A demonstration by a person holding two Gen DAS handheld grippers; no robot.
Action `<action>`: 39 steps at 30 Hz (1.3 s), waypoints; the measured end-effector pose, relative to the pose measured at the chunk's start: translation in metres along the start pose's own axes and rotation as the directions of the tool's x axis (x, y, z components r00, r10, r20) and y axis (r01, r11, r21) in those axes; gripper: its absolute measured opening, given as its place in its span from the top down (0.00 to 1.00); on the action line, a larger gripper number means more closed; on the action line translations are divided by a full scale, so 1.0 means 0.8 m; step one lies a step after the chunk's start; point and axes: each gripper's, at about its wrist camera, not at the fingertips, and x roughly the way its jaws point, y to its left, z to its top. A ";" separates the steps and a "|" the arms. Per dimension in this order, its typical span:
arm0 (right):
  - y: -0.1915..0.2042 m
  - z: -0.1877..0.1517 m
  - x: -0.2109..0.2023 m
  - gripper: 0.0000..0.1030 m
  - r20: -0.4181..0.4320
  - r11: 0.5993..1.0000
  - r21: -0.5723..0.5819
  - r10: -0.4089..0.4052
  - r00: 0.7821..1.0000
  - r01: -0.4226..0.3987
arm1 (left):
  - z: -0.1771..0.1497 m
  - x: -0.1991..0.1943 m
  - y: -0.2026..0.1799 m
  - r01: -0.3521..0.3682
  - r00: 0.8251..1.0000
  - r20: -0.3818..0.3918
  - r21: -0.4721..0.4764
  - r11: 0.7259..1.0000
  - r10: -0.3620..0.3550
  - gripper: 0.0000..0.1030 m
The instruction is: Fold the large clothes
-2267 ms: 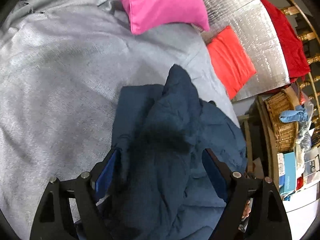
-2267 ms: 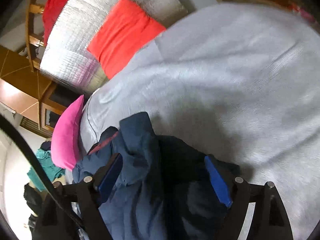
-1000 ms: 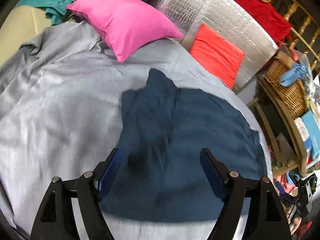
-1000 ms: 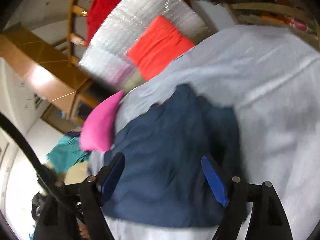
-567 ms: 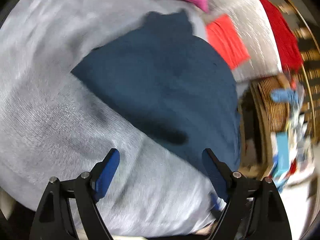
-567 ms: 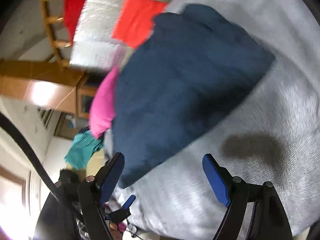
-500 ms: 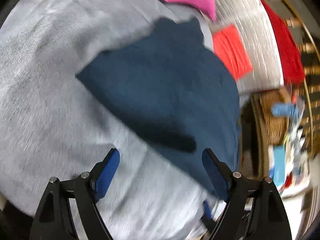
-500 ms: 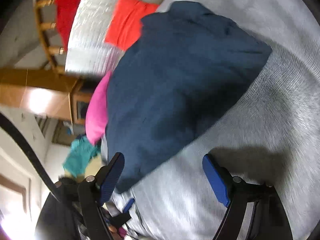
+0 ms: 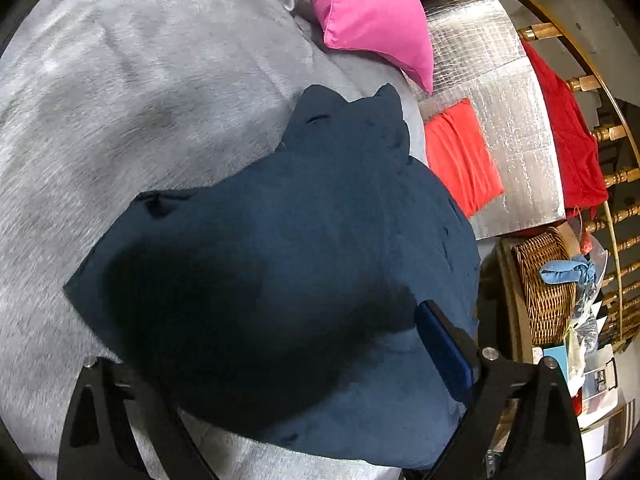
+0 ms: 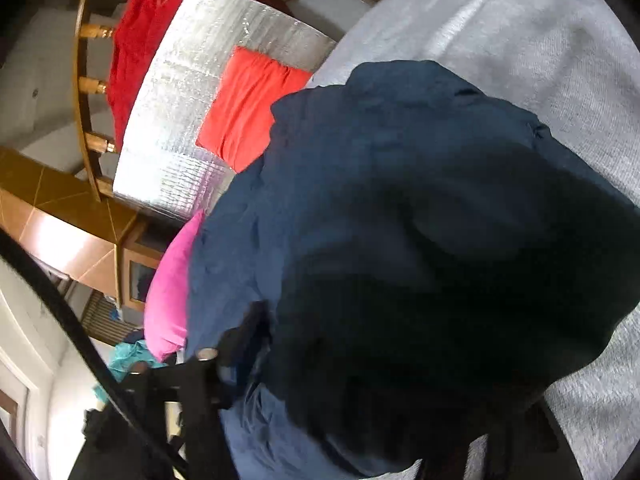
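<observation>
A large dark blue garment [image 9: 312,240] lies folded over on the grey bed cover [image 9: 120,100]. In the left wrist view my left gripper [image 9: 304,364] is low over its near edge. The cloth hides the left finger, and the right blue pad [image 9: 444,344] shows wide apart. In the right wrist view the same garment [image 10: 400,220] fills the frame. My right gripper [image 10: 360,380] is buried in a raised fold. Only its left finger [image 10: 236,340] shows.
A pink pillow [image 9: 368,12] and a red cushion [image 9: 460,156] against a silver quilted panel [image 9: 504,100] lie past the garment. A wicker basket [image 9: 548,284] stands on a shelf to the right, by a wooden railing with red cloth [image 9: 568,132].
Both grippers have come back down from above the bed onto the garment's near edge. The cloth now covers parts of both grippers.
</observation>
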 end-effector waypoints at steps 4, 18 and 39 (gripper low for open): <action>0.007 -0.004 0.004 0.51 -0.003 0.998 -0.052 -0.025 1.000 0.025 | 0.002 0.000 -0.003 -0.030 1.000 -0.003 0.035 0.999 0.030 0.28; 0.016 -0.012 -0.044 0.67 -0.020 0.990 -0.141 -0.005 1.000 0.002 | -0.025 -0.058 0.009 -0.012 0.999 0.045 0.102 0.995 0.008 0.73; -0.004 0.011 -0.058 0.45 -0.217 0.993 -0.109 -0.069 0.974 0.046 | -0.068 -0.101 -0.019 -0.326 0.945 0.119 0.344 0.881 0.303 0.38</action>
